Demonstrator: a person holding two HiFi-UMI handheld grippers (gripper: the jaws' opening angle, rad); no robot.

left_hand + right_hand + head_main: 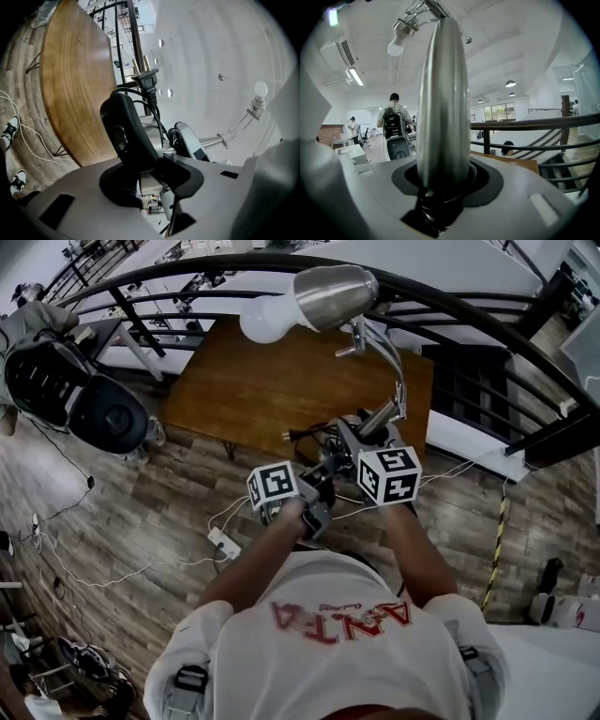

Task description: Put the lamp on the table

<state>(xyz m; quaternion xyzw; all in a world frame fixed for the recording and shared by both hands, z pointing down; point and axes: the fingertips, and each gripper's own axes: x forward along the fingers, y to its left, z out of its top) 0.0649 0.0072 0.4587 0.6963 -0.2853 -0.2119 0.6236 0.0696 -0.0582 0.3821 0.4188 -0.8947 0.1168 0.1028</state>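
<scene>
The lamp has a silver shade (333, 296) with a white bulb (264, 320), and it is held up over the brown wooden table (253, 390). Its bent arm (389, 381) runs down to both grippers. My left gripper (317, 479) is shut on the lamp's black base part (124, 136), where the cord and plug (147, 82) stick out. My right gripper (364, 442) is shut on the silver stem (443, 93), which stands upright between its jaws with the bulb (397, 45) above. The lamp's underside is hidden.
A dark curved railing (450, 296) runs behind the table, with stairs beyond it. A black bag (84, 395) lies at the left. White cables and a power strip (223, 542) lie on the wood floor. In the right gripper view a person with a backpack (393, 119) stands far off.
</scene>
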